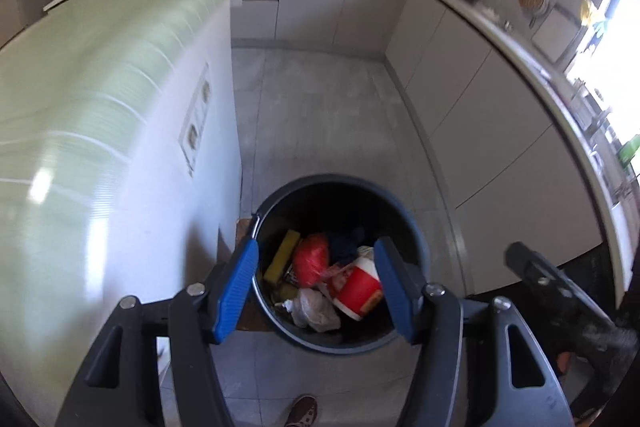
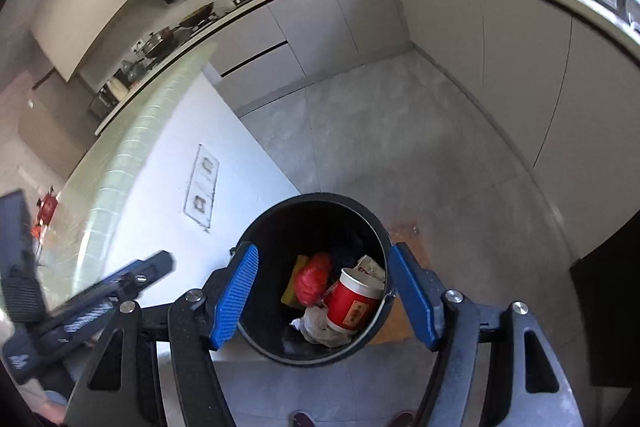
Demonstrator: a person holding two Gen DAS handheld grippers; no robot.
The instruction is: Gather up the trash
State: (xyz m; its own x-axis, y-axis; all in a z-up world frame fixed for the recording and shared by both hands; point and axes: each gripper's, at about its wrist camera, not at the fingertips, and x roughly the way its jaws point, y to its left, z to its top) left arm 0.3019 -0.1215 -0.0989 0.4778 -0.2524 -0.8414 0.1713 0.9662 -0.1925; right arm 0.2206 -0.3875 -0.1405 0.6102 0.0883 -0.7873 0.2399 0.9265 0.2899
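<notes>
While both hand-held grippers hang over a dark round trash bin (image 1: 416,247) on the grey kitchen floor, their blue jaws stand apart with nothing between them: the left hand-held gripper (image 1: 316,291) and the right hand-held gripper (image 2: 324,297) are empty. Inside the bin lie a red paper cup (image 2: 354,303), a red plastic bag (image 2: 314,281), a yellow sponge (image 1: 283,255) and crumpled white paper (image 2: 320,327). Judging by this, these pieces are already collected; whether more trash remains elsewhere cannot be told.

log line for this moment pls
phase: over bin | left gripper: jaws open, empty | right gripper: jaws open, empty | bin: red cup, other trash inside
</notes>
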